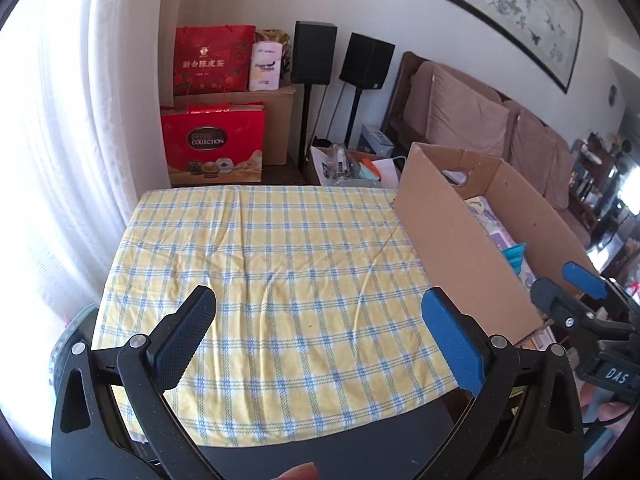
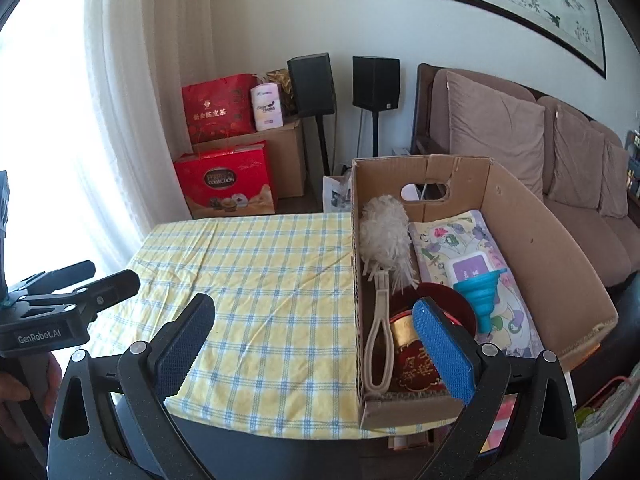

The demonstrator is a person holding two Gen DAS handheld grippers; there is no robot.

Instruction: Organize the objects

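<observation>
While both jaws gape empty, cardboard box (image 2: 520,216) holds duster (image 2: 384,236), funnel (image 2: 480,292), tin (image 2: 416,364).

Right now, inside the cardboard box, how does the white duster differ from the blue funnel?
The white duster is long, fluffy and lies flat along the left wall of the cardboard box. The blue funnel is short, smooth and ribbed, resting tilted on a floral pack. Both lie loose inside the box, untouched by either gripper.

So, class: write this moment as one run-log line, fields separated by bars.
left gripper: open, empty | right gripper: open, empty | cardboard box: holds duster, blue funnel | tablecloth: bare
</observation>
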